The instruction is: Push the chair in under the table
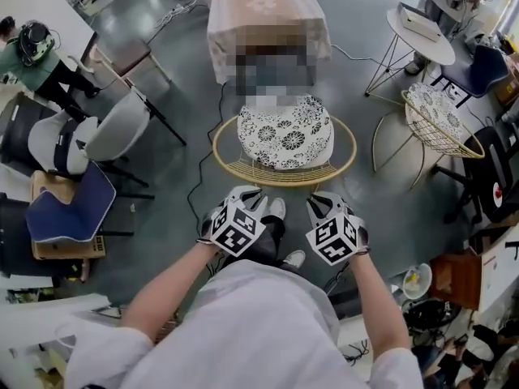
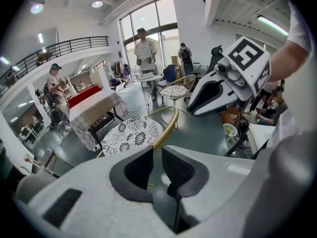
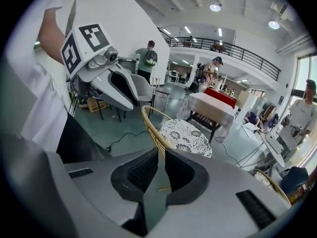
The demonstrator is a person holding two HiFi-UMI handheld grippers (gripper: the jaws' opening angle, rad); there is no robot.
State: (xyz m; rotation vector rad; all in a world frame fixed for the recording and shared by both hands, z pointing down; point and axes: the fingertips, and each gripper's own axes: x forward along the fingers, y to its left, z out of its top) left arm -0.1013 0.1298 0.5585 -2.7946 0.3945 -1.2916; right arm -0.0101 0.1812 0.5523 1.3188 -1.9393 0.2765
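Behind chair point(image 1: 280, 174): left gripper point(image 1: 250, 194), right gripper point(image 1: 328, 201) fingers point(image 2: 136, 170) apart, empty (draped table point(image 1: 268, 14) beyond, cable point(image 1: 200, 164) alongside).

A mosaic blur covers the near edge of the square table draped in pale cloth point(image 1: 268, 10), beyond the round rattan chair with a black-and-white floral cushion point(image 1: 276, 173). The chair's legs are hidden beneath its seat. Your torso point(image 1: 243, 331) blocks the floor on the chair's near side.

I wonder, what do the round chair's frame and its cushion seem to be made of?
Chair frame: probably rattan or wicker, tan, matte, thin ribs along its curved back. Cushion: likely soft fabric, white with black floral print, plump edges.
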